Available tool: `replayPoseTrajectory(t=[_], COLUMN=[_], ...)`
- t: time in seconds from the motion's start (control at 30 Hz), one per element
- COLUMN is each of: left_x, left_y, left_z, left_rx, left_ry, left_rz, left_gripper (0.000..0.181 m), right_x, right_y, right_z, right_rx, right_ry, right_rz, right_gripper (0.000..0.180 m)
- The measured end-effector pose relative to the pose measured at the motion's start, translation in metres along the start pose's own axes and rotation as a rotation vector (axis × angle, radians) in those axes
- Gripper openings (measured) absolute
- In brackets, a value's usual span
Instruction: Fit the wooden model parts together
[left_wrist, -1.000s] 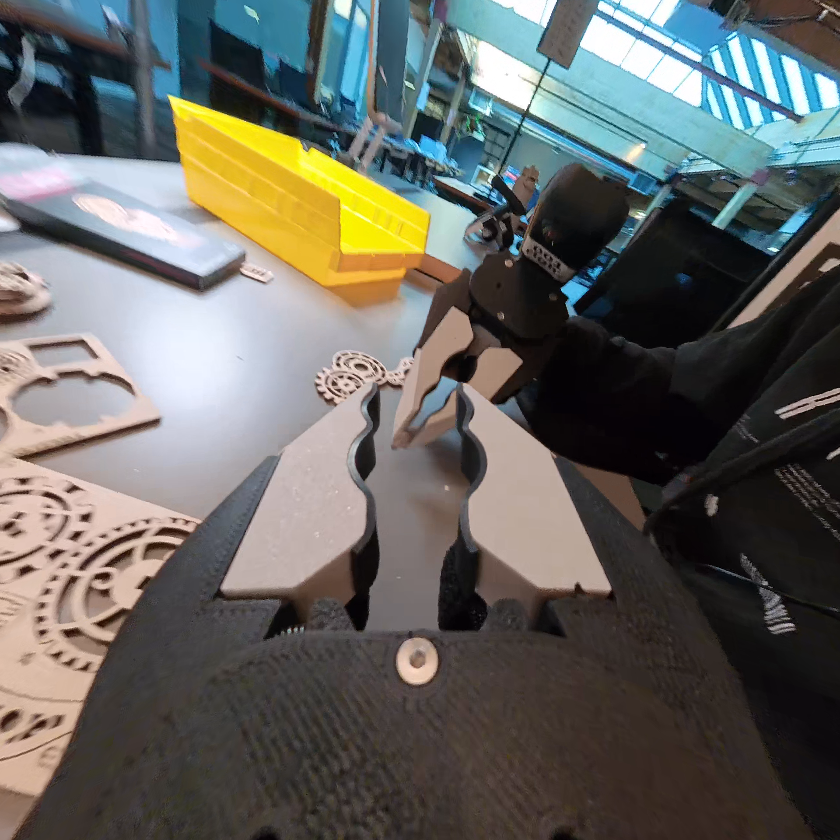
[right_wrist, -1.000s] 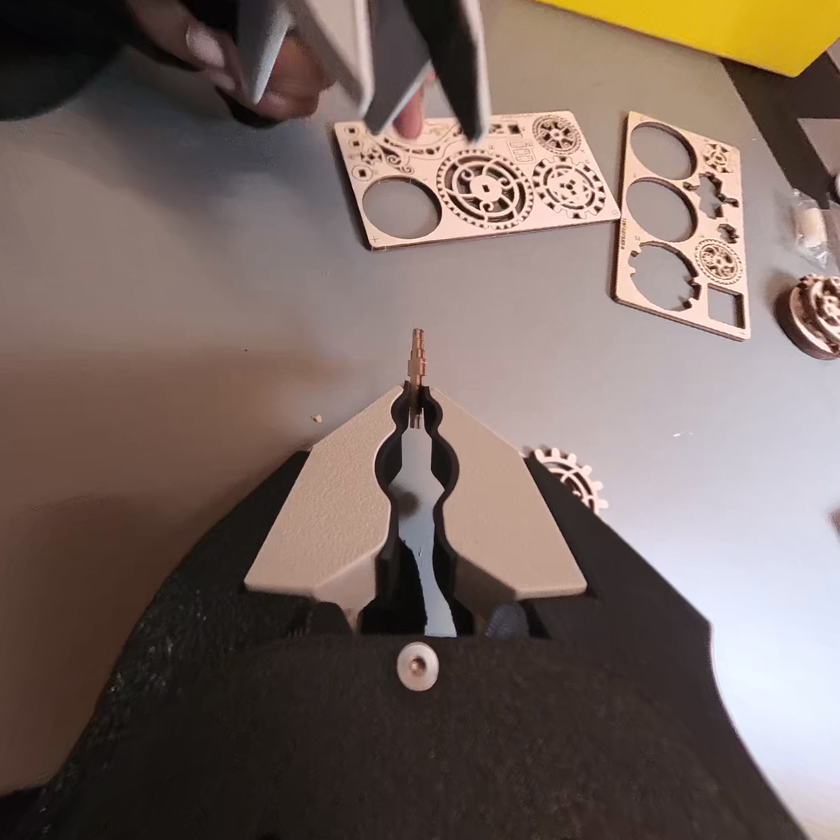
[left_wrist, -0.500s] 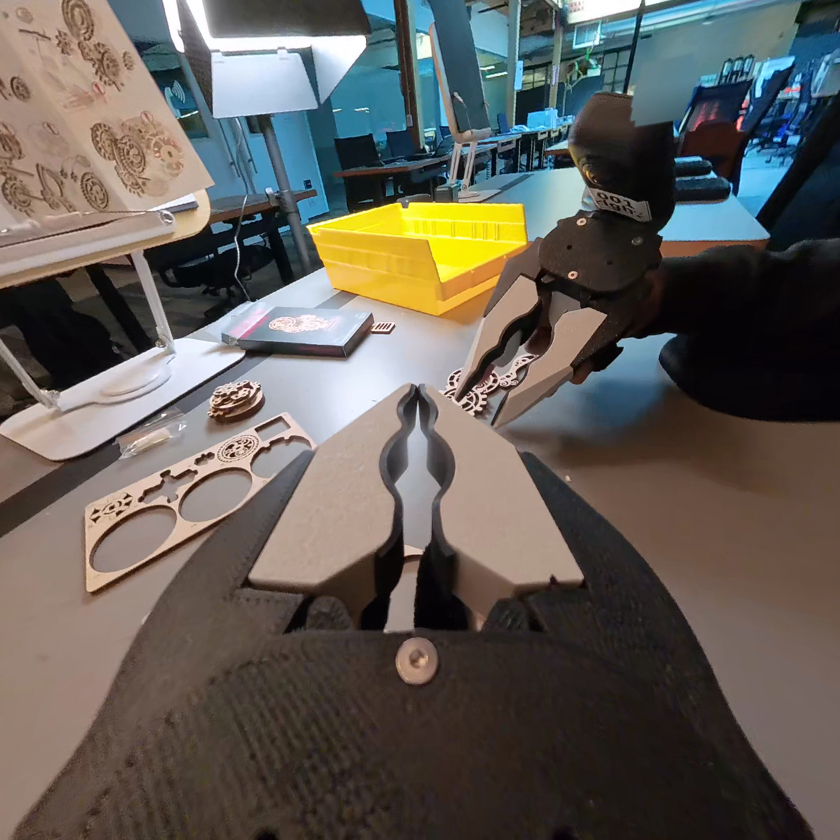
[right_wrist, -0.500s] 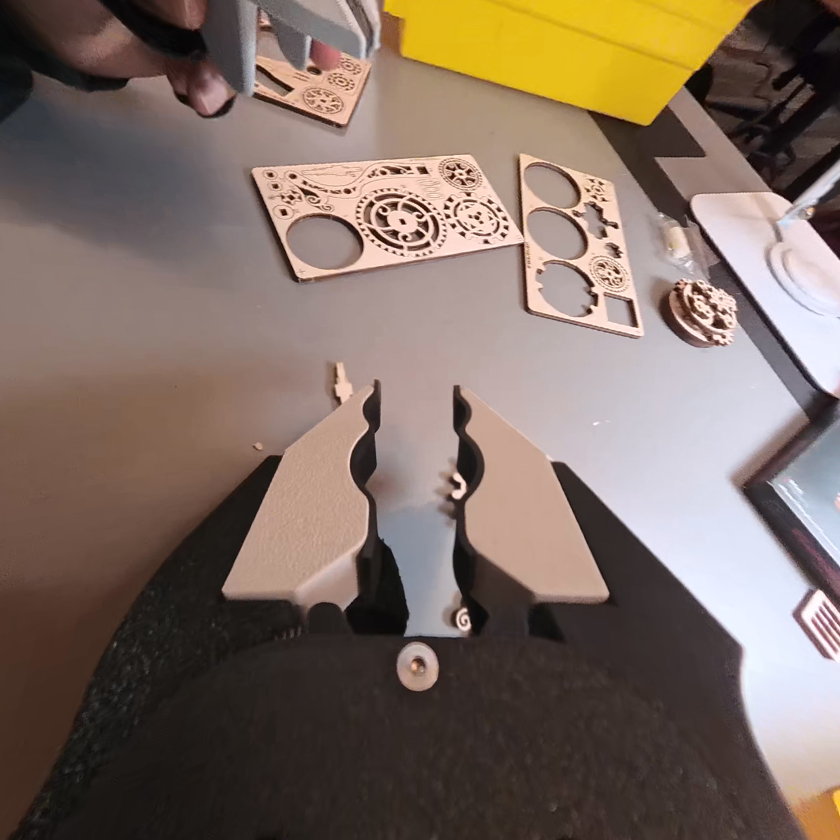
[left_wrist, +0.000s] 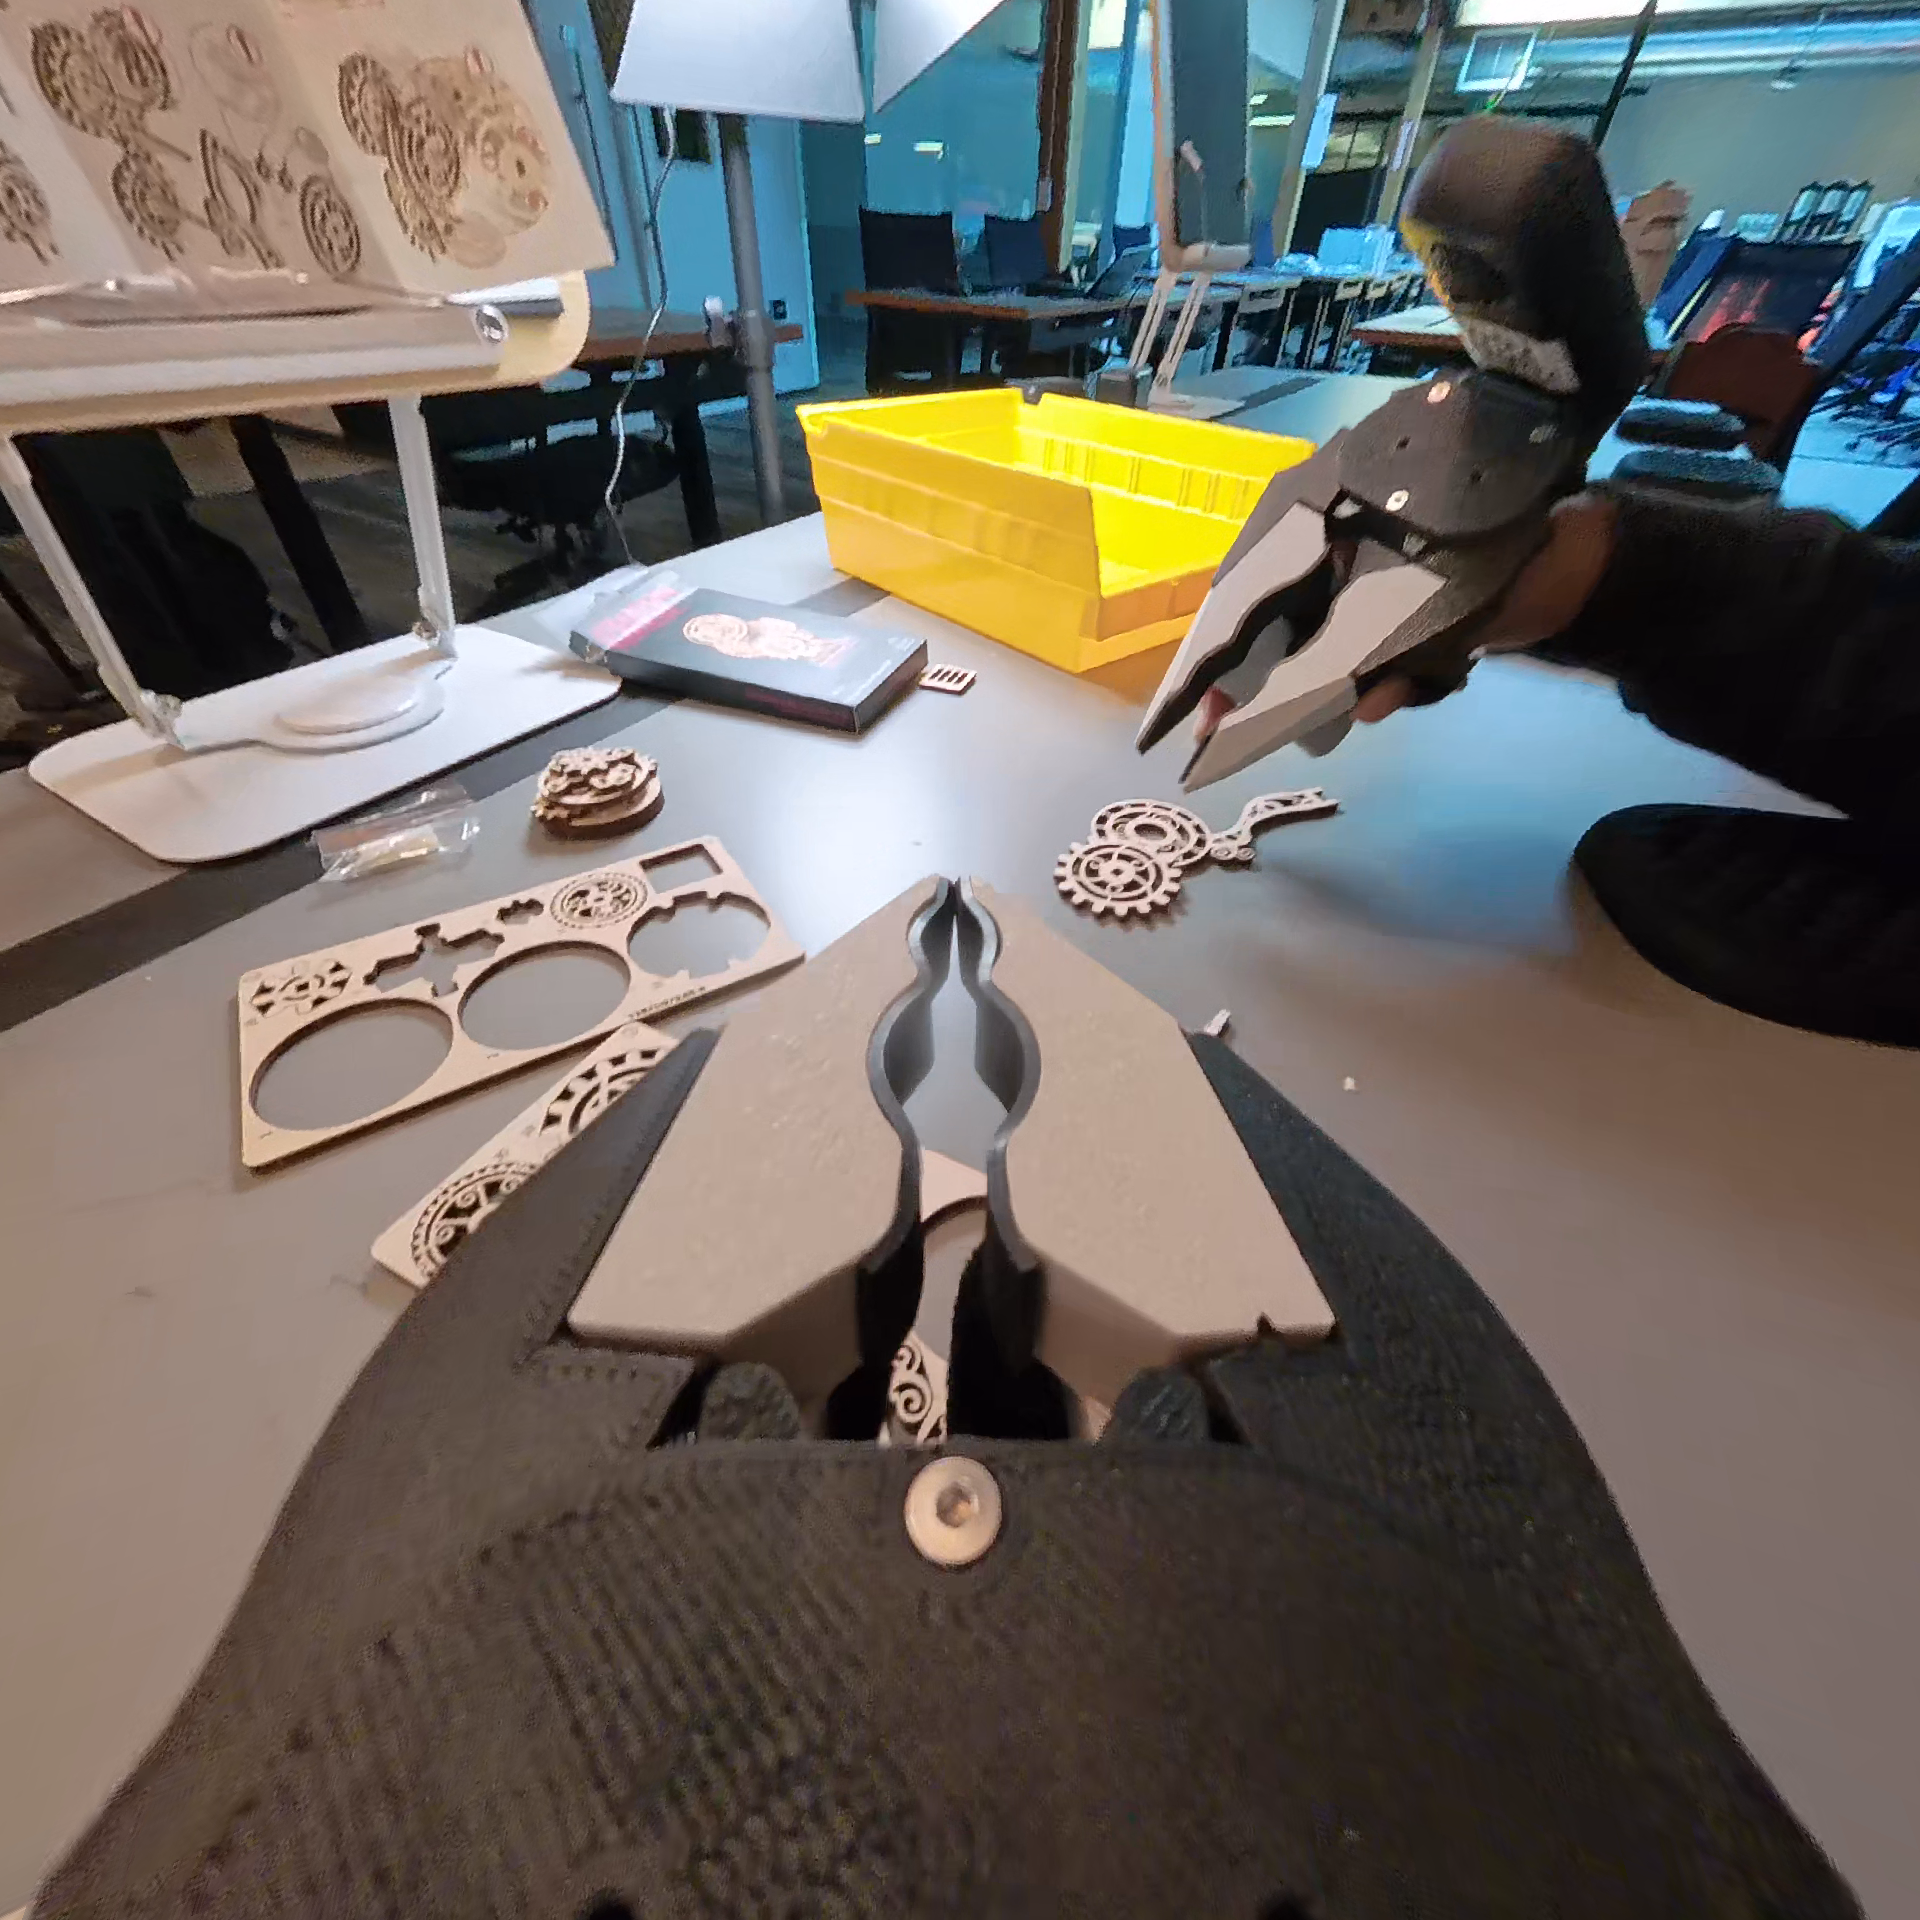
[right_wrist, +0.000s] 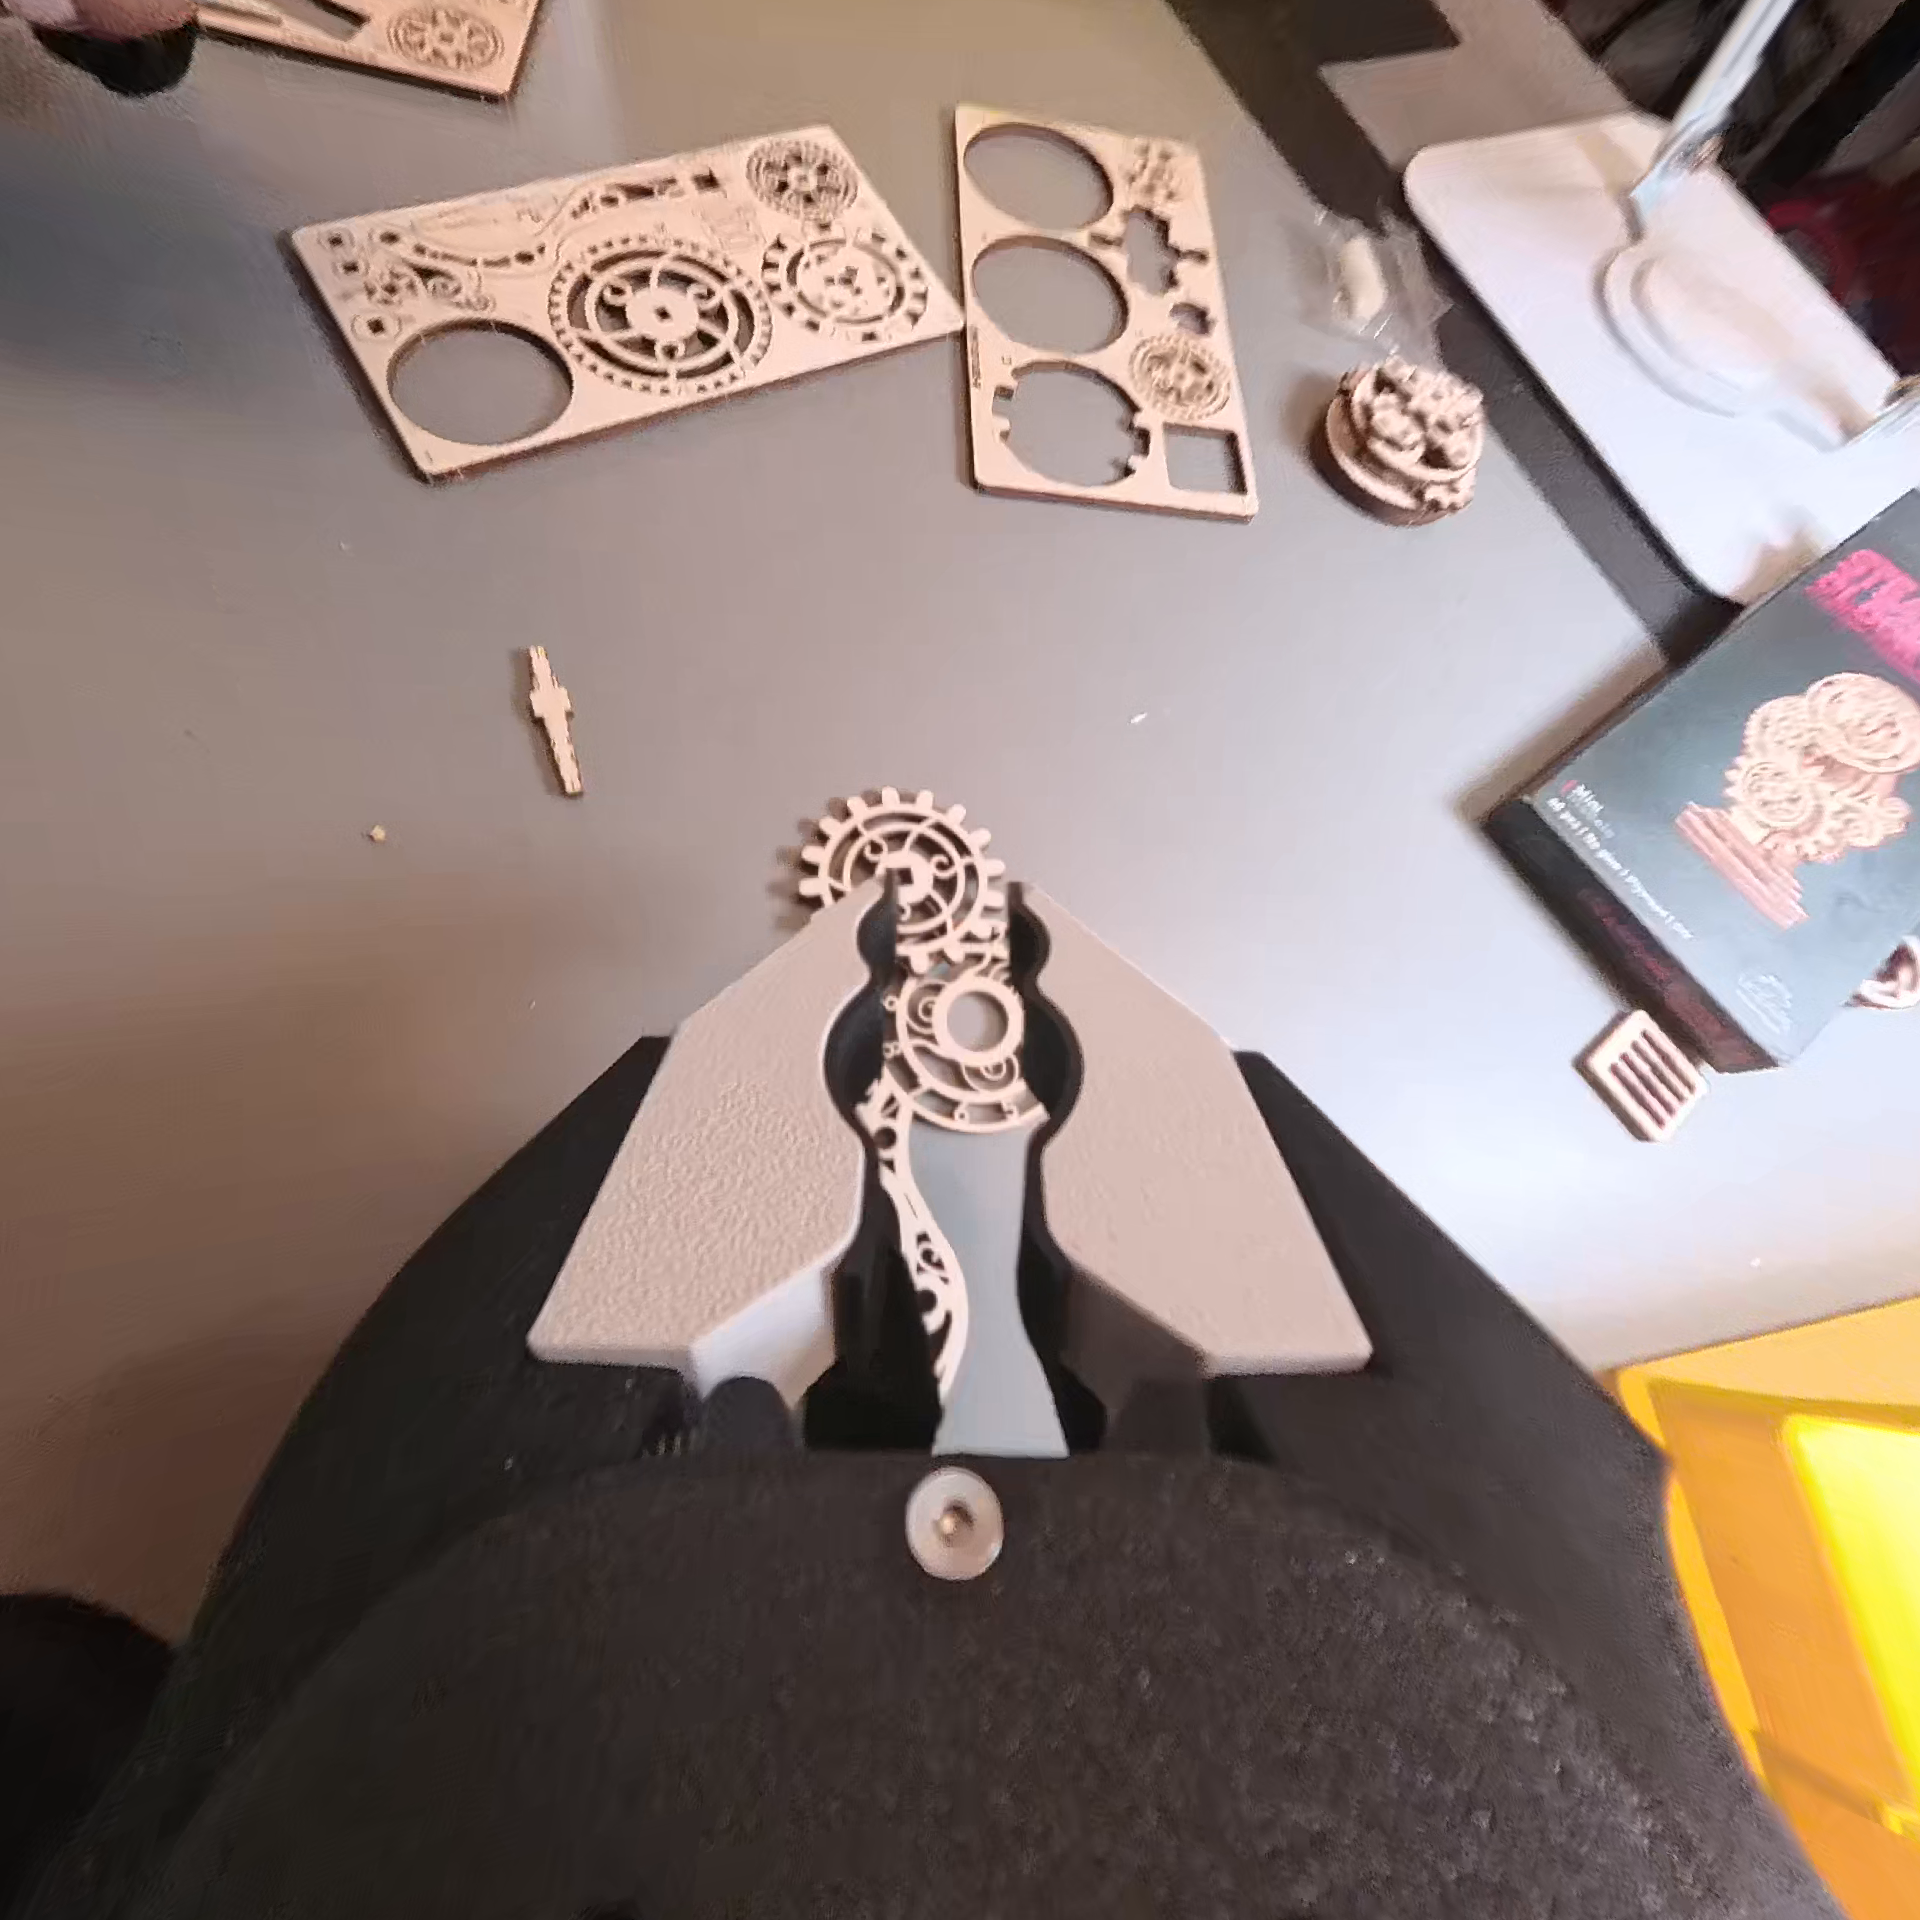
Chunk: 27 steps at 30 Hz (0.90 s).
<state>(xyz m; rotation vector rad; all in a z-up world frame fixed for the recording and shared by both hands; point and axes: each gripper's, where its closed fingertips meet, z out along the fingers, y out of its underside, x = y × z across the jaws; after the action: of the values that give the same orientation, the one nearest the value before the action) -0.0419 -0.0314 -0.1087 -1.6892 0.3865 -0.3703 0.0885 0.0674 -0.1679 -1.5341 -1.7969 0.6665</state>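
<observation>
Left hand-held gripper (left_wrist: 958, 885): we log it clenched, empty | right hand-held gripper (right_wrist: 951, 906): released, raised over gear-and-scroll wooden part (right_wrist: 914, 940) lying flat on tabletop (right_wrist: 260, 935) | wooden pin (right_wrist: 551, 719): loose, leftward.

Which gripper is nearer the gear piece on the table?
Right. The right gripper hovers open just above the gear piece, its jaws framing it from above. The left gripper is shut, set back from it.
</observation>
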Motion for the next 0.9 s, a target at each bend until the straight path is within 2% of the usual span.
replayPoseTrajectory(t=[0.17,0.3,0.53,0.73,0.9], left_x=[-0.005,-0.005,0.001,0.007,0.012], left_y=[0.009,0.014,0.020,0.023,0.028], left_z=[0.002,0.004,0.007,0.009,0.012], left_rx=[-0.040,-0.062,-0.095,-0.118,-0.143], left_ry=[-0.014,-0.017,0.018,0.037,0.059], left_rz=[-0.011,-0.001,-0.022,0.002,0.006], left_gripper=[0.000,0.000,0.001,0.007,0.008], right_x=[0.000,-0.003,-0.012,-0.015,-0.022], right_y=[0.013,0.016,0.022,0.024,0.018], right_z=[0.008,0.018,0.031,0.040,0.042], right_rx=[-0.143,-0.215,-0.302,-0.309,-0.291], right_ry=[-0.112,-0.171,-0.221,-0.230,-0.232], right_rz=[0.019,0.019,-0.026,-0.023,-0.062], right_gripper=[0.054,0.061,0.063,0.048,0.048])
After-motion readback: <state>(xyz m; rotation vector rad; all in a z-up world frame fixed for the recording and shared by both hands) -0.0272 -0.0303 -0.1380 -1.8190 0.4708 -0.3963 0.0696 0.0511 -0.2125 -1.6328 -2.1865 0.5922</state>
